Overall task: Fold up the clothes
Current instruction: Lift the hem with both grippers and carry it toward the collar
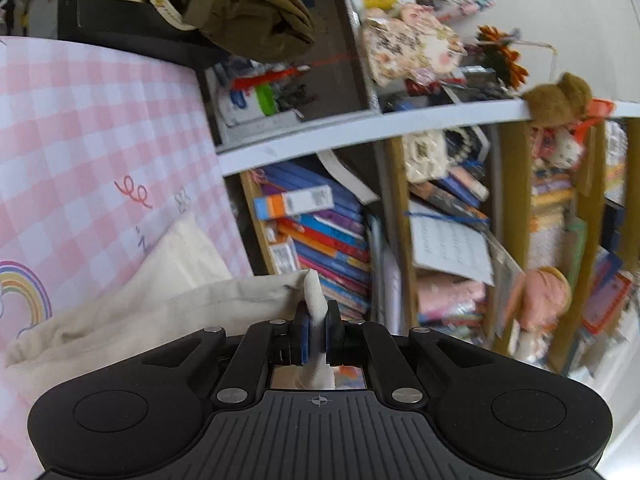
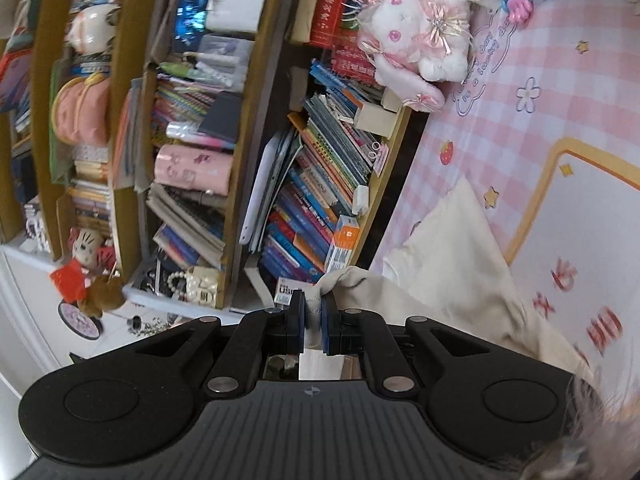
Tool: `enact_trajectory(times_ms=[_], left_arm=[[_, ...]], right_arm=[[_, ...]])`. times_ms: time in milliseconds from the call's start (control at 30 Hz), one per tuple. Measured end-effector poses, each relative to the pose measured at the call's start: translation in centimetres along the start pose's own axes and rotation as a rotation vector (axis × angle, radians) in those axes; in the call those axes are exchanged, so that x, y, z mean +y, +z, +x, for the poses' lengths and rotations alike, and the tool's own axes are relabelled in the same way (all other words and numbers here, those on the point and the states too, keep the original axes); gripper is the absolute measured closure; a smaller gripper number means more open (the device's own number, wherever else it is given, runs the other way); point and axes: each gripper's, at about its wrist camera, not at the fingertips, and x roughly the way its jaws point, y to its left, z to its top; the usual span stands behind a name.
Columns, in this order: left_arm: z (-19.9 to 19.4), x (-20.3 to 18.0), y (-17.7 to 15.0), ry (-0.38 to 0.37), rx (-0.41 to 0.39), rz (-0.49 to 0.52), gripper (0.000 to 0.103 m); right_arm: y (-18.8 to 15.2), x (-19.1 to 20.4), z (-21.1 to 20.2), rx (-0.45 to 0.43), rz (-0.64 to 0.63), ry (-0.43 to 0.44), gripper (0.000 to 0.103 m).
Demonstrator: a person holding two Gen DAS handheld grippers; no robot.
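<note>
A cream cloth garment [image 1: 160, 280] trails down to the left over the pink checked table cover [image 1: 80, 128]. My left gripper [image 1: 317, 330] is shut on a pinched edge of it, which sticks up between the blue pads. In the right wrist view the same cream garment [image 2: 452, 268] hangs off to the right over the pink cover [image 2: 500, 128]. There my right gripper [image 2: 314, 326] is shut on another bunched edge of it. Both views are rolled sideways and both grippers point roughly level at the bookshelves.
Crowded bookshelves [image 1: 320, 240] [image 2: 312, 200] stand right behind the table edge. An olive-green bag [image 1: 248, 4] lies beyond the cover on the left side. A pink-and-white plush rabbit [image 2: 416, 44] sits on the cover near the shelf. Plush toys and trinkets fill the shelves.
</note>
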Motion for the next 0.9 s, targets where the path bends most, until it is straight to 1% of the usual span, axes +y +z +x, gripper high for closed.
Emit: enact_trajectory(times_ms=[100,233,333,400,500,600,733,767,800,900], left_arm=[[1.4,0.4,-0.8,0.063,-0.026,-0.015,0.098],[2.4,1.8,-2.2,0.131,-0.029,-0.048,0.098],[3.2,1.9,-1.7,0.129,-0.018,-0.050,0.098],[4.0,1.8,-0.9,0.120,-0.012,-0.048,0.098],[6.1,2.1,0.6,0.118,0.005,-0.064,0.098],[8.5,2.5,2.2,0.122,0.027,-0.084,0.098],[12.5,2.8,3.8,0.134,0.054,-0.086,0.098],[13.3,3.0,4.0,0.150,0.054,-0.089,0.098],[14.3,3.4,4.3,0.183,0.048,-0.086,0.098],[16.7,5.2,4.6,0.279,0.054,-0.099,0.098]], right_arm=[[1.5,-1.4,2.1,0.031,0.037,-0.014,0.096],[3.0,-3.7,4.9,0.092,0.079,-0.056,0.096],[3.5,-4.9,6.3,0.130,0.096,-0.076,0.096],[3.8,-5.3,6.9,0.134,0.105,-0.087,0.096],[4.2,-5.1,7.8,0.123,0.103,-0.097,0.096],[4.4,-4.8,8.9,0.095,0.103,-0.113,0.096],[5.4,-4.0,11.4,0.055,0.074,-0.147,0.096],[5.8,-3.9,12.0,0.031,0.077,-0.157,0.096],[6.1,-4.1,12.6,0.008,0.082,-0.168,0.096],[6.6,-5.3,14.4,-0.036,0.097,-0.240,0.096]])
